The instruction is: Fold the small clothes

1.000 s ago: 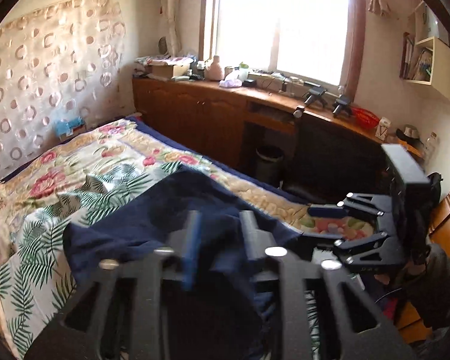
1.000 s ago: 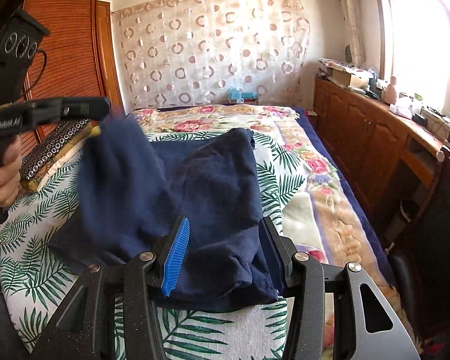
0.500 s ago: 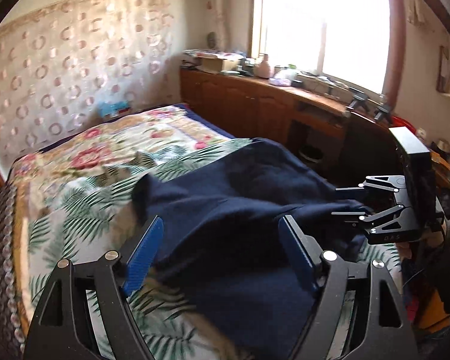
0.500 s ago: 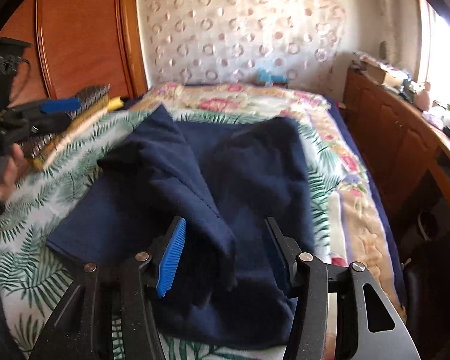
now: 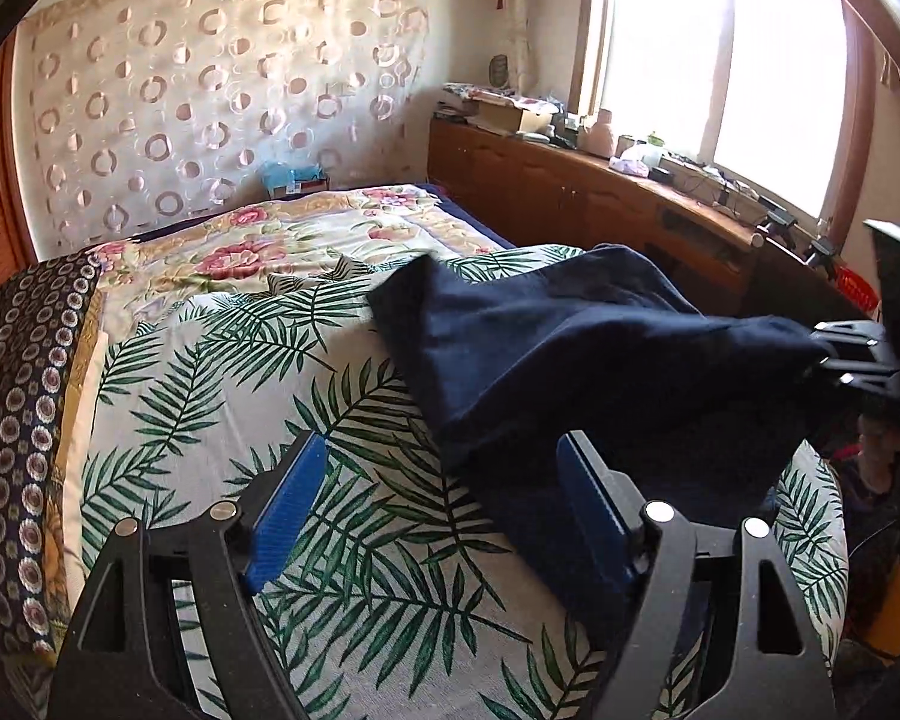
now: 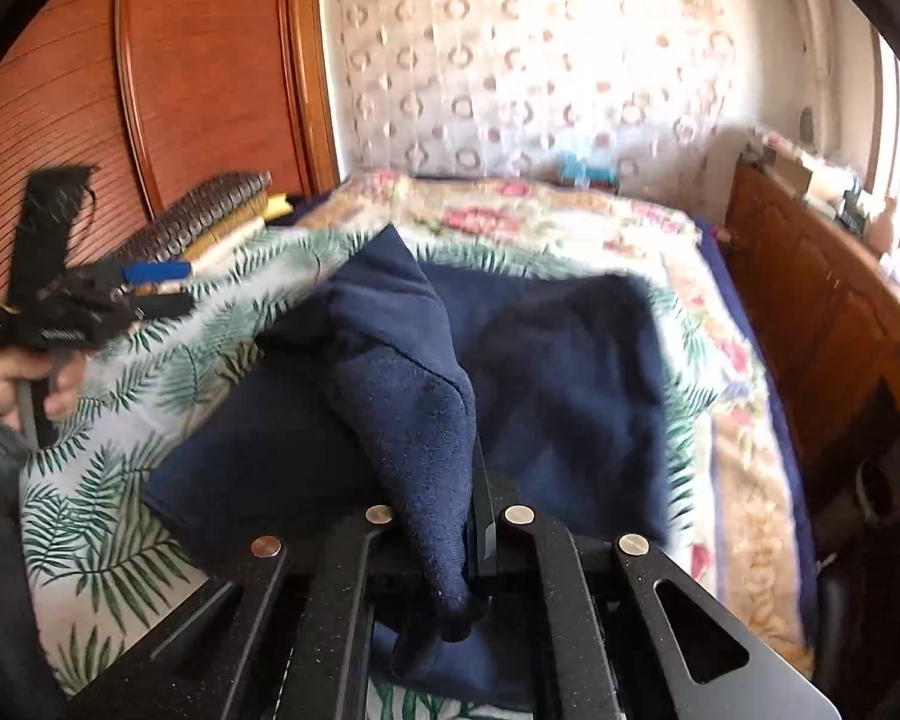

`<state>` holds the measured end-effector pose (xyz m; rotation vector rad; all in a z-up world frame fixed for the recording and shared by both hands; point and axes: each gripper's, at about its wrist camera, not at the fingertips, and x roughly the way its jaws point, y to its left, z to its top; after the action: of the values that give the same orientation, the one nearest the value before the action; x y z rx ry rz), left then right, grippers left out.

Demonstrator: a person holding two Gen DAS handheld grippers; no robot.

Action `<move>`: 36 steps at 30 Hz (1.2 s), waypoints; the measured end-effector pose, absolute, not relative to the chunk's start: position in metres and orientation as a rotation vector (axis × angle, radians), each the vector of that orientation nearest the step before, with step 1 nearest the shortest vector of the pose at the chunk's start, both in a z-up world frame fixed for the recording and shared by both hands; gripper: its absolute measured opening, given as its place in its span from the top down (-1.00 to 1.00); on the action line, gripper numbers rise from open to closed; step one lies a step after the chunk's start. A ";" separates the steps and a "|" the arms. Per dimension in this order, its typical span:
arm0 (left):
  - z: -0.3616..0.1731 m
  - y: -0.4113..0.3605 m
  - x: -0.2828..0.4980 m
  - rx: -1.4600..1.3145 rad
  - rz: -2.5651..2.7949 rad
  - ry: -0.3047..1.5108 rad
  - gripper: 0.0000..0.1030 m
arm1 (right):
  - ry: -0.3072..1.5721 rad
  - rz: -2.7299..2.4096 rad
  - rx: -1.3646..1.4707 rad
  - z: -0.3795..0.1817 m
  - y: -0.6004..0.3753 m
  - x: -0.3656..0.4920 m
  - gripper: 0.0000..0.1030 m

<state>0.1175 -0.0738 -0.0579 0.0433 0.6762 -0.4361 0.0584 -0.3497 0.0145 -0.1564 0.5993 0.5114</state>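
Navy blue and soft, the small garment (image 6: pixel 570 372) lay on the bed (image 5: pixel 222 360), spread over the leaf-print cover toward the side nearest the window. One part of it was pulled up off the cover into a ridge that ran to my right claw (image 6: pixel 468 540). That claw's jaws had just been closing, and in the right wrist view they stood pressed together on a fold of the cloth, which hung down between the fingers in a thick tongue. From the left wrist view the same claw (image 5: pixel 852 360) showed at the far right edge, with the cloth stretched taut to its tip.

My left claw (image 5: pixel 444 510) stood spread wide, pinching nothing. Its blue-padded finger (image 5: pixel 288 510) was over bare leaf-print cover, and the other finger (image 5: pixel 594 510) sat at the near edge of the garment; I could not tell whether it touched the cloth. In the right wrist view my left hand (image 6: pixel 36 384) gripped that claw's handle at the left side of the bed, apart from the garment.

A patterned dark cushion (image 5: pixel 18 420) lay along the left edge of the bed. A wooden table (image 5: pixel 630 198) with small clutter ran under the window (image 5: pixel 720 60).
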 end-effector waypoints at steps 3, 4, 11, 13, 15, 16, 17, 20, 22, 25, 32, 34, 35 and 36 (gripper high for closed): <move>-0.055 -0.072 0.112 0.033 -0.439 0.662 -0.55 | 0.593 0.467 -0.168 0.023 -0.368 0.053 0.88; -0.054 -0.072 0.110 0.035 -0.438 0.657 -0.55 | 0.607 0.452 -0.167 0.020 -0.372 0.053 0.88; -0.047 -0.069 0.102 0.040 -0.425 0.631 -0.55 | 0.726 0.385 -0.175 -0.013 -0.383 0.063 0.76; -0.045 -0.069 0.101 0.042 -0.422 0.625 -0.55 | 0.711 0.366 -0.174 -0.009 -0.386 0.060 0.53; -0.045 -0.068 0.100 0.046 -0.416 0.621 -0.55 | 0.695 0.364 -0.160 -0.001 -0.387 0.057 0.46; -0.044 -0.067 0.100 0.047 -0.414 0.618 -0.55 | 0.688 0.362 -0.159 -0.001 -0.380 0.054 0.31; -0.043 -0.067 0.098 0.047 -0.413 0.616 -0.55 | 0.676 0.354 -0.159 0.002 -0.381 0.051 0.22; -0.043 -0.066 0.097 0.044 -0.410 0.615 -0.55 | 0.635 0.348 -0.169 0.011 -0.377 0.045 0.07; -0.043 -0.066 0.097 0.043 -0.406 0.613 -0.55 | 0.615 0.350 -0.183 0.018 -0.370 0.043 0.06; -0.044 -0.064 0.096 0.039 -0.403 0.614 -0.55 | 0.591 0.372 -0.207 0.026 -0.359 0.042 0.06; -0.043 -0.057 0.092 0.026 -0.398 0.604 -0.55 | 0.615 0.455 -0.268 0.032 -0.343 0.025 0.06; -0.043 -0.057 0.092 0.021 -0.397 0.603 -0.55 | 0.608 0.458 -0.276 0.033 -0.342 0.025 0.06; -0.044 -0.057 0.092 0.020 -0.397 0.603 -0.55 | 0.608 0.465 -0.274 0.033 -0.340 0.026 0.06; -0.044 -0.057 0.092 0.019 -0.398 0.603 -0.55 | 0.611 0.474 -0.273 0.033 -0.339 0.029 0.06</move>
<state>0.0922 -0.0569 -0.0443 0.0189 0.6029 -0.3977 0.0293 -0.3387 0.0325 -0.2733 0.6110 0.4737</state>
